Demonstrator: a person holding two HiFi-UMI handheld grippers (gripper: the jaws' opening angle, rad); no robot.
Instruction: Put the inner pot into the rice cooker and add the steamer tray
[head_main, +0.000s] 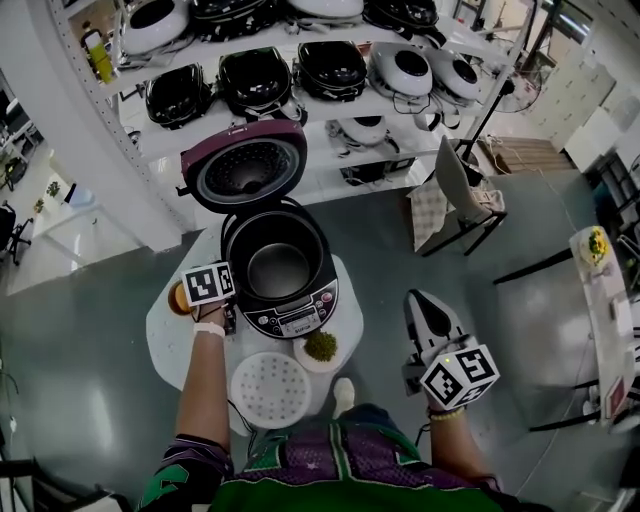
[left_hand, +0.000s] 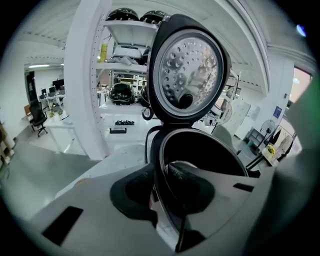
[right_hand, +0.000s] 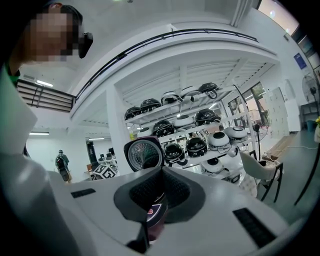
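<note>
on inner pot (head_main: 278, 268) rim, left gripper (left_hand: 161, 182) fingers (left_hand: 134, 194) clamped; panel (head_main: 296, 320) print unreadable.

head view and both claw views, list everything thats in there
rice cooker: one, black with purple lid open, on the round table
inner pot: one, dark, silvery inside, seated in the cooker
steamer tray: one, white, perforated, near edge of the table
small dish: one, white with green contents, in front of the cooker
orange item: one, left of the cooker, partly hidden
round table: one, white, centre
shelf cookers: many, black or white, on white racks behind
chair: one, grey, right of the racks
left claw: shut on the inner pot's rim
right claw: shut, empty, off the table's right side
</note>
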